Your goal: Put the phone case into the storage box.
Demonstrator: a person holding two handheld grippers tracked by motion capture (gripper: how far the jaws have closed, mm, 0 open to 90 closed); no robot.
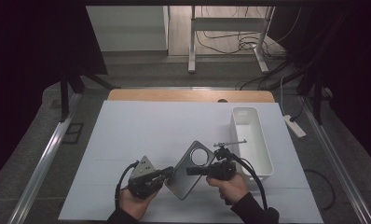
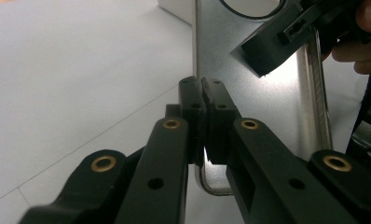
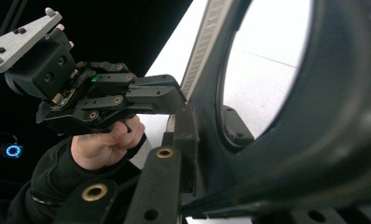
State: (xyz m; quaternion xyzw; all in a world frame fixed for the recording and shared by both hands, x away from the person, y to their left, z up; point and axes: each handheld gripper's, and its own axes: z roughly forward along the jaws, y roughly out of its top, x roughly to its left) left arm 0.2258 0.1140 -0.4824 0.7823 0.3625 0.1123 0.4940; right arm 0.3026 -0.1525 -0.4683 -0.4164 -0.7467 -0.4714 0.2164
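- Left gripper (image 1: 166, 173): fingers (image 2: 193, 100) clamped on metal plate (image 1: 189, 170) edge.
- Right gripper (image 1: 191, 171): fingers closed on plate near its round hole.
- White bin (image 1: 263, 161) beside, on tabletop (image 1: 141, 126).

High view: fixed above my side, facing forward and down over the whole table (image 1: 127, 126), far off. Left gripper view: rides my left gripper (image 2: 201, 93), looks along its jaws, very close to the plate (image 2: 267, 100). Right gripper view: rides my right gripper (image 3: 193, 140), close on the same plate (image 3: 207, 42). Shared: the plate (image 1: 188, 170), each other's gripper
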